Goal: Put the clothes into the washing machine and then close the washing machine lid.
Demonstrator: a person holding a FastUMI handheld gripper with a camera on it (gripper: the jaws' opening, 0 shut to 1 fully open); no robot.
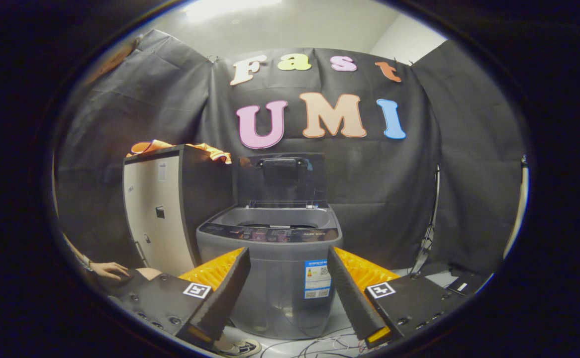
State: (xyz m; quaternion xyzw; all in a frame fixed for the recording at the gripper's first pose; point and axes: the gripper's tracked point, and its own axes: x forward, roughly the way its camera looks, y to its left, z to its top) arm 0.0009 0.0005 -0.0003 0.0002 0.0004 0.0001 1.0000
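Note:
A grey top-loading washing machine (pixel 275 278) stands straight ahead, beyond my fingers. Its dark lid (pixel 281 176) is raised upright at the back, so the tub opening (pixel 277 219) is uncovered. An orange garment (pixel 180 147) lies on top of the tall cabinet (pixel 163 209) just left of the machine. My gripper (pixel 287 258) is open and holds nothing; its fingers frame the front of the machine at a distance.
A person's hand (pixel 111 269) rests low beside the cabinet, left of my fingers. A shoe (pixel 242 347) and loose cables (pixel 320 344) lie on the floor before the machine. A stand leg (pixel 429 233) and flat dark items (pixel 456 283) sit to the right.

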